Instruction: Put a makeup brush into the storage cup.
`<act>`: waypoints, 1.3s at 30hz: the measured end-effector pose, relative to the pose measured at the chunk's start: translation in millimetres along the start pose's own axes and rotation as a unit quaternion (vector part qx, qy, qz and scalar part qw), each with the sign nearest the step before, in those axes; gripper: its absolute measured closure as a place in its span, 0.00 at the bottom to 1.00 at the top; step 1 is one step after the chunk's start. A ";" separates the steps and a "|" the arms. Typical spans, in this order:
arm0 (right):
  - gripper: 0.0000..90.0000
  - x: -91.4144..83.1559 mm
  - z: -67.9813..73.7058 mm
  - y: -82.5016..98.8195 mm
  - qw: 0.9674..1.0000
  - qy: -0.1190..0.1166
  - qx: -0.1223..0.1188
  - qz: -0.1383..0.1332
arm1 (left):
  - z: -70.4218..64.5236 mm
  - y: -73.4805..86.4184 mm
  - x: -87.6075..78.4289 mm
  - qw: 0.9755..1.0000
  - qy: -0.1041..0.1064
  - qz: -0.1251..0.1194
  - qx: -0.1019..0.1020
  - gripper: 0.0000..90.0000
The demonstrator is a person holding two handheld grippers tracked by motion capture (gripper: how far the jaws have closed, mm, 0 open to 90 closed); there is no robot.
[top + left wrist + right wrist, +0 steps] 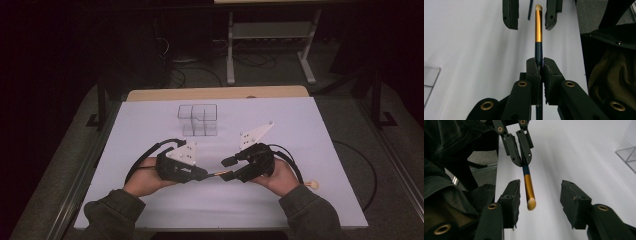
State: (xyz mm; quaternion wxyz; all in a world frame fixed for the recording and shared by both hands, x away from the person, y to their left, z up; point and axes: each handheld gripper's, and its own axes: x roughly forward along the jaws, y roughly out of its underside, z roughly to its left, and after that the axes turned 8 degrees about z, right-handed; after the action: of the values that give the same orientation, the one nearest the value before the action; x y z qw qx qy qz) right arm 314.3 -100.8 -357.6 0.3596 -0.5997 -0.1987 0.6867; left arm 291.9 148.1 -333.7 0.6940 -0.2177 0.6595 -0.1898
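One brush (pixel 538 30) (gold ferrule) is clamped in the left gripper (pixel 202 174); the right gripper (pixel 539 195) has its jaws apart around the tip. One clear organizer (pixel 198 120) stands far on the worktop (pixel 300 125).

Slim makeup brush with dark blue handle, gold metal ferrule and pale tip

The brush (pixel 538 30) is held by its dark handle, clamped above the white table and pointing level across it. Its gold ferrule (pixel 529 187) and small cream-coloured rounded tip (pixel 531 204) stick out free, with no contact on either side. In the high view it shows as a thin orange sliver (pixel 218 174).
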 end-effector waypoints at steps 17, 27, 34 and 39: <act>0.78 3.3 1.4 0.1 0.999 -0.028 -0.017 0.010 | -1.1 -2.4 3.6 1.000 0.005 0.004 0.006 0.93; 0.85 3.2 1.8 0.8 0.999 -0.039 -0.022 0.018 | -1.3 -3.8 5.7 1.000 0.009 0.007 0.007 0.93; 0.91 3.5 0.4 1.2 0.998 -0.051 -0.021 0.016 | -0.2 -4.8 7.3 1.000 0.013 0.010 0.013 0.93; 0.92 3.5 -0.8 1.8 0.998 -0.053 -0.015 0.017 | 0.3 -5.0 8.3 1.000 0.015 0.009 0.009 0.93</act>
State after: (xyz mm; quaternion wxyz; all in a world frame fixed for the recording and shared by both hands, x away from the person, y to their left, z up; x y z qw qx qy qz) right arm 314.5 -99.6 -361.4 0.3283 -0.5708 -0.2176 0.7205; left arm 292.7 139.4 -337.9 0.6879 -0.2021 0.6699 -0.1928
